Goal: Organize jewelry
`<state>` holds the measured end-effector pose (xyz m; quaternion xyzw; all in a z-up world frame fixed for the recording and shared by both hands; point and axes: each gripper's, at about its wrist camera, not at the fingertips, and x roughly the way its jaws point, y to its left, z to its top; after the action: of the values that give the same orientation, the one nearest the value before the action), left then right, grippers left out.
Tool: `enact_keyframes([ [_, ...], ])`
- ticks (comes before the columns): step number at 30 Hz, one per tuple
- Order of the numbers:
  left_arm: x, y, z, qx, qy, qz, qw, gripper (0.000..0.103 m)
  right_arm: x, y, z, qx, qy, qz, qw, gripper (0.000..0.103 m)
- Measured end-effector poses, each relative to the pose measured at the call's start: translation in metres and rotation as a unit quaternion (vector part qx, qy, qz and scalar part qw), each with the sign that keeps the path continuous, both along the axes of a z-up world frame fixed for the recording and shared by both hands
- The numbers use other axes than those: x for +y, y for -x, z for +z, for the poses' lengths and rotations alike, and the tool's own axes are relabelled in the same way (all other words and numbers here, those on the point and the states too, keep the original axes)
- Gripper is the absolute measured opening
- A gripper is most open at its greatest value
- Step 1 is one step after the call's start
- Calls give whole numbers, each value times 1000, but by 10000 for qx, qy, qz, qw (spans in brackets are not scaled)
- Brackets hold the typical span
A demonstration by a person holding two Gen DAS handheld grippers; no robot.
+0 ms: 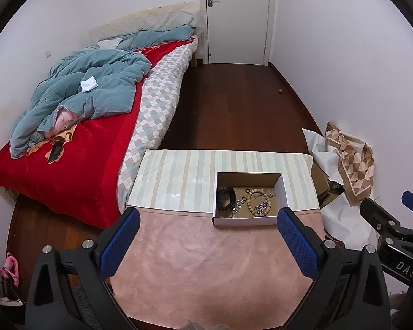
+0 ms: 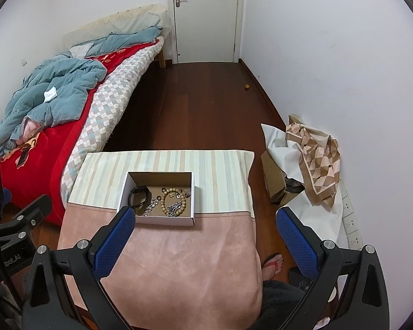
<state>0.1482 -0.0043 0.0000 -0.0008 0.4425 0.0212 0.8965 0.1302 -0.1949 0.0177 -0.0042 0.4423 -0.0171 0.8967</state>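
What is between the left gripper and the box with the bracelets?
Only bare pink cloth. In the left wrist view, nothing lies between the open left gripper and the white box.

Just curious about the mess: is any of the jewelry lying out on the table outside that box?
No: the beaded bracelet and the other pieces all lie inside the open box; the tablecloth around it holds nothing.
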Motion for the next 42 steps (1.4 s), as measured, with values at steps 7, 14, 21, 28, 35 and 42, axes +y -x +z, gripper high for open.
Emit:
enact_keyframes([
  [7,1,2,-1,31,5,-8,10000,102,1,0,-2,46,5,23,10000,103],
  [14,2,3,-3,55,-18,-15,10000,102,3,1,-4,73,20,36,10000,103],
  [21,3,4,-4,52,-17,-3,10000,102,7,0,-5,78,24,66,9999,103],
  [28,4,5,-5,41,-20,-10,10000,102,7,0,-5,80,30,59,9999,103],
  [35,4,5,-5,35,-27,-10,10000,102,7,0,-5,78,35,57,9999,103],
  [42,5,5,-4,5,-31,-8,10000,102,8,0,-5,72,37,54,10000,103],
])
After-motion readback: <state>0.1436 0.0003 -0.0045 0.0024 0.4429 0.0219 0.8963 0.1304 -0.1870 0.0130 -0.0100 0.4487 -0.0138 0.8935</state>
